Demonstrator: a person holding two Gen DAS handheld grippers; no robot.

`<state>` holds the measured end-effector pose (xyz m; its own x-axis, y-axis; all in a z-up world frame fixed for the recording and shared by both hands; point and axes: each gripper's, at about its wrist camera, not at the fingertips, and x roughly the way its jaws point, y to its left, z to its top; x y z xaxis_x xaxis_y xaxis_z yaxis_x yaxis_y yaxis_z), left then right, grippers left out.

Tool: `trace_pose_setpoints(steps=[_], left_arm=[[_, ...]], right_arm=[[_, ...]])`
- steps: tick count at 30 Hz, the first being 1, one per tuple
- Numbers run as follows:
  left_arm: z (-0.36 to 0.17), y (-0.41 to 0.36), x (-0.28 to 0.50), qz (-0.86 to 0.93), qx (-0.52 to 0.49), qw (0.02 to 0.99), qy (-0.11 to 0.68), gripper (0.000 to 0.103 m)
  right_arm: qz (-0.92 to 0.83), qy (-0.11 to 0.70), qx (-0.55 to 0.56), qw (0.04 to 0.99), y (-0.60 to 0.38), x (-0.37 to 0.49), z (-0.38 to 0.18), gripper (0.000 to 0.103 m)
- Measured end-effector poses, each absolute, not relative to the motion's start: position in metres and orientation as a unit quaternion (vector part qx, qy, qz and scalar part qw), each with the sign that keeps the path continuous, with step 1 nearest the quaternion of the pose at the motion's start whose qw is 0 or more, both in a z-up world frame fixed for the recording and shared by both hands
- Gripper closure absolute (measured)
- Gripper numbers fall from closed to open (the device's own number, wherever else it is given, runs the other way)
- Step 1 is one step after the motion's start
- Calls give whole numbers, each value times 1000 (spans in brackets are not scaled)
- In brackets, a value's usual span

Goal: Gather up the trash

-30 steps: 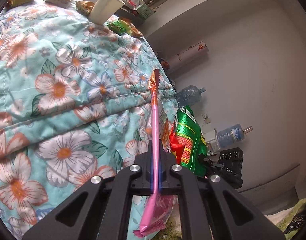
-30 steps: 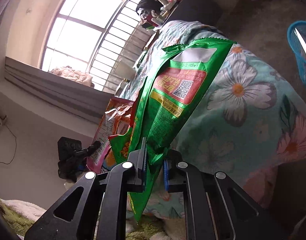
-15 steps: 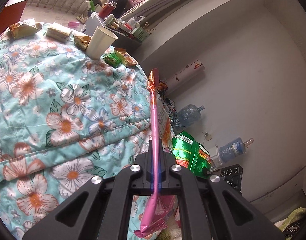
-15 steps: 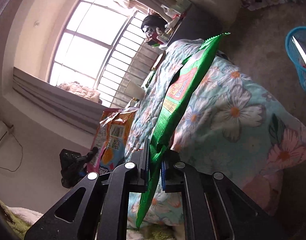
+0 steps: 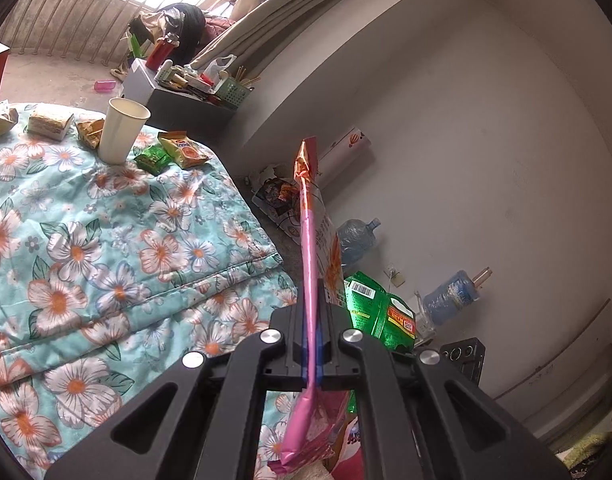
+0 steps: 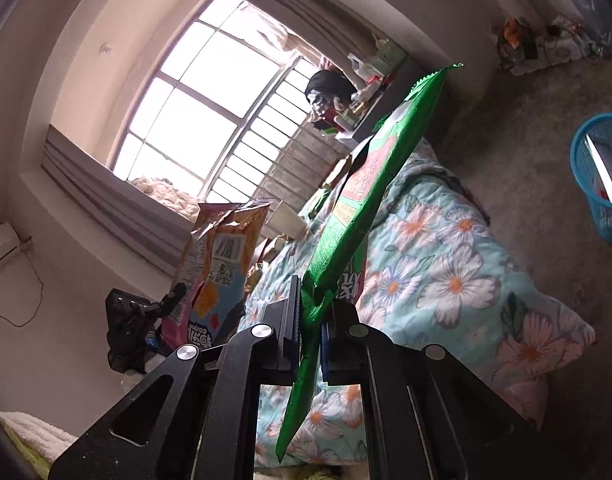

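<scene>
Flowered turquoise bedding [image 5: 106, 248] covers the bed, and daylight pours through the barred window [image 6: 194, 112] behind it. On the far end of the quilt stand a paper cup [image 5: 120, 130] and a scatter of small snack wrappers [image 5: 182, 154] beside it. The left gripper [image 5: 311, 344] is clamped tight on a pink and orange snack bag [image 5: 312, 248], seen edge-on and standing up out of the closed jaws (its crinkled tail hangs below them). The right gripper [image 6: 310, 332] pinches a green snack bag [image 6: 370, 184] the same way, jaws nearly together with the foil flattened between them; it rises slantwise above the bed. Both bags hang clear of the quilt. Off on the floor sits a blue basket [image 6: 602, 208], well apart from the bed, and water bottles [image 5: 356, 236] lie along the wall.
</scene>
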<state>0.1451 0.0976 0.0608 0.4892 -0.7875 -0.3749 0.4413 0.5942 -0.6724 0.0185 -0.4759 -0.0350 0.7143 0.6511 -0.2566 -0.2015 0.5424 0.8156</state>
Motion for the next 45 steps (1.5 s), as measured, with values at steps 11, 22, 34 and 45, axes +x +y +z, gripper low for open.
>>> trace_pose_setpoints(steps=[11,22,34,45], left_arm=[[92,-18,155,-437,-204,816,319,101],[101,-203,183,-488,-92,809,315,101],[26,-311,254,-483,-56,791,371,101],[-21,-312,294,-454,-26,795,400,101]], right_arm=[[198,210,361,887,-528,5,0,97],[65,225,307,922,-617,29,0,97],[-119,352,140,918,-697,128,-94,97],[-184,462,22,868,-685,230,-280,76]])
